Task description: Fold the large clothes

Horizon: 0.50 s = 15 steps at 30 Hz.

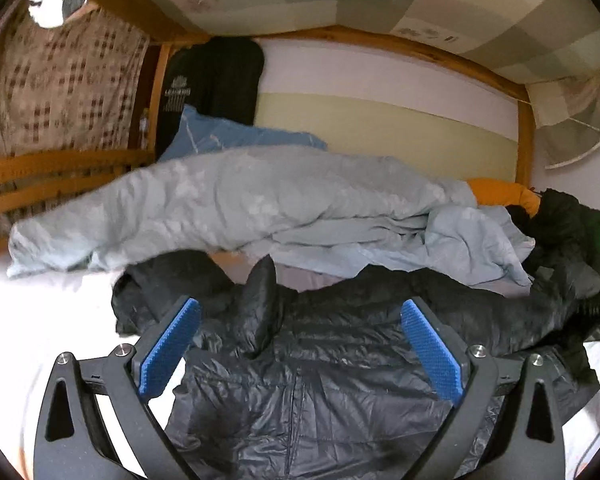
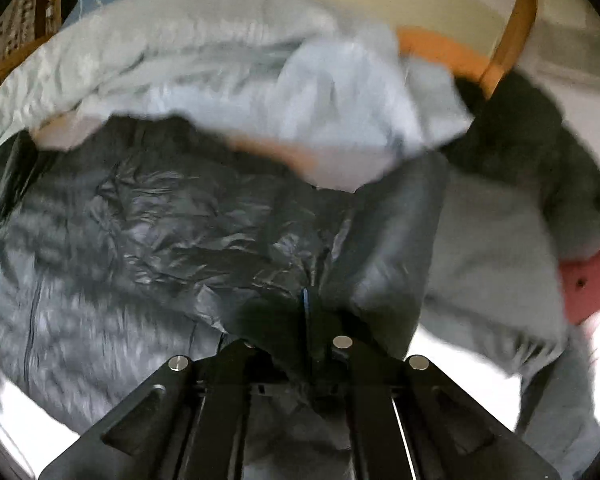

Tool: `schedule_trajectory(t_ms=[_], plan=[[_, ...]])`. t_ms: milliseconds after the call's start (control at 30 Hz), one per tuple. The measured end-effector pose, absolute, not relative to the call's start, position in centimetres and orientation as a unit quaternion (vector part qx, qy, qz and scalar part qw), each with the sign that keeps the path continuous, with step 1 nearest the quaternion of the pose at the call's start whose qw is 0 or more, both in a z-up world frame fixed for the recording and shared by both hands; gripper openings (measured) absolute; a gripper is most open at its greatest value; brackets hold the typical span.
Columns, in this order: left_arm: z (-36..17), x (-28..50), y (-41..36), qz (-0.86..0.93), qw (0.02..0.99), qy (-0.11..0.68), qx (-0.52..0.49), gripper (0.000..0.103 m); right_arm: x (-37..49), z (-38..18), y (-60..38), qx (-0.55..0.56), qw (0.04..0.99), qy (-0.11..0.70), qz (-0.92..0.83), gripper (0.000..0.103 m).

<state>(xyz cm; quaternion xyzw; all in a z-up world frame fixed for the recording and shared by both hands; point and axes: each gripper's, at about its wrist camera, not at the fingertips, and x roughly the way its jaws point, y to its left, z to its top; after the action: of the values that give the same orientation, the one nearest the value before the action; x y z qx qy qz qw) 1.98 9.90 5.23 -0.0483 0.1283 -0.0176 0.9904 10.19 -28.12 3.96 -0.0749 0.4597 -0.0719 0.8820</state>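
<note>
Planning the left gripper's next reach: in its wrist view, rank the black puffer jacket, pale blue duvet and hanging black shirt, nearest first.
1. black puffer jacket, under the open left gripper.
2. pale blue duvet, heaped just beyond.
3. hanging black shirt, far back left.

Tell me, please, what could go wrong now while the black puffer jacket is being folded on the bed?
The right gripper is shut on the black puffer jacket; its shiny fabric may slip out. The left gripper is open above it, so only one side is held and the fold may skew. The pale blue duvet lies close behind and could get caught.

One black jacket (image 1: pixel 320 392), one duvet (image 1: pixel 220 204), two pillows (image 1: pixel 236 136).
</note>
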Motion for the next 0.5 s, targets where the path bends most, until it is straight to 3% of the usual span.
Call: schedule_trajectory(t_ms=[67,133,300,500], plan=[[5.7,1.4,9.7,-0.006,0.992,0.123,-0.040,0.101,9.4,3.6,-27.0,-0.083,0.888,0.449,-0.058,0.013],[6.4,0.5,10.1,0.006,0.993,0.110,-0.042,0.101,8.8,3.8,-25.6,-0.086,0.892,0.440,-0.046,0.030],[8.0,-0.4,12.4,0.014,0.994,0.091,-0.063,0.102,8.8,5.3,-20.8,-0.095,0.899,0.427,0.020,0.056],[8.5,-0.3,15.1,0.045,0.993,0.084,-0.073,0.102,11.3,7.7,-14.2,-0.106,0.909,0.397,0.071,0.060]])
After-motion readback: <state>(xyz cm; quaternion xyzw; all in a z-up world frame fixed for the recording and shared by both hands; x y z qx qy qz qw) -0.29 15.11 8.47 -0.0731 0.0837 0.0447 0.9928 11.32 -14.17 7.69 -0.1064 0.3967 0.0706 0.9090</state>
